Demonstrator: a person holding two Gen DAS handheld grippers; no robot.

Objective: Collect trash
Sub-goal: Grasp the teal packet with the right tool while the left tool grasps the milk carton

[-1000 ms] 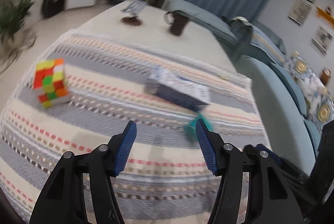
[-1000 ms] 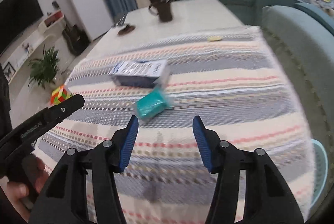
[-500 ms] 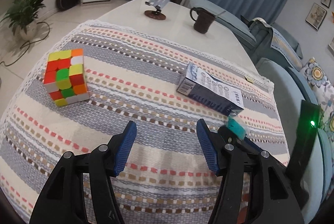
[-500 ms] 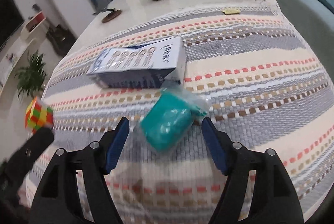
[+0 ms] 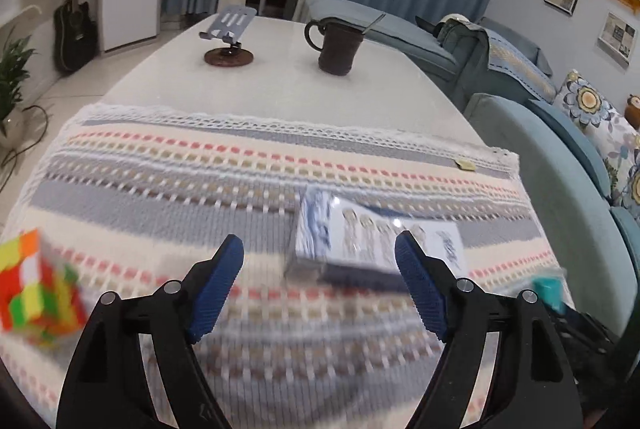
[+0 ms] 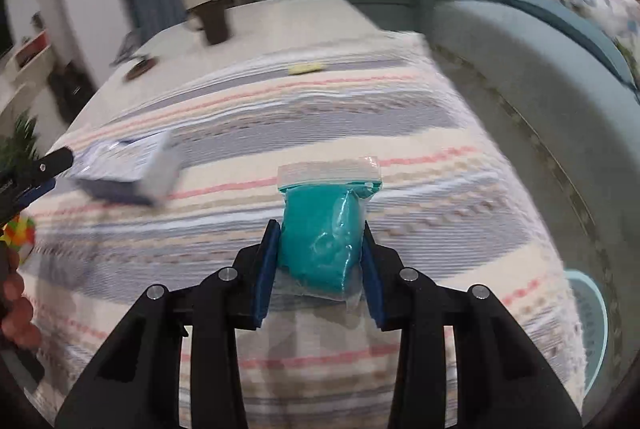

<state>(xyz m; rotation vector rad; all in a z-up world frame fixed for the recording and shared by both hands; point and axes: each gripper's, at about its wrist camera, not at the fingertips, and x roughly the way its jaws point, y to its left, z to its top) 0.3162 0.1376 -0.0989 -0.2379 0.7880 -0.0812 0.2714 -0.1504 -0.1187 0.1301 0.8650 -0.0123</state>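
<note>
The task item is a clear zip bag of teal material [image 6: 320, 233], soft and bulging, with a transparent sealed strip at its top. It sits between the blue pads of the right gripper [image 6: 320, 241], which is clamped on both sides of it above the striped tablecloth [image 6: 440, 133]. In the left wrist view only a teal corner of the bag [image 5: 549, 289] shows, at the right edge behind that gripper's frame.

The left gripper [image 5: 320, 261] is spread wide and holds nothing. Just beyond its right finger lies a blue-and-white carton [image 5: 376, 241], flat on the cloth. A multicoloured puzzle cube [image 5: 36, 285] rests at the left edge, well apart from the carton. Farther back on the bare table [image 5: 280, 85] stand a dark mug [image 5: 338, 47] and a phone stand [image 5: 229, 37]. A small yellow scrap [image 5: 466, 164] lies near the cloth's far border. A pale blue basket rim [image 6: 592, 313] appears beside the table at lower right; a teal sofa [image 5: 560, 165] runs alongside.

Both views are motion-blurred; carton print is illegible, and the basket's contents are cut off.
</note>
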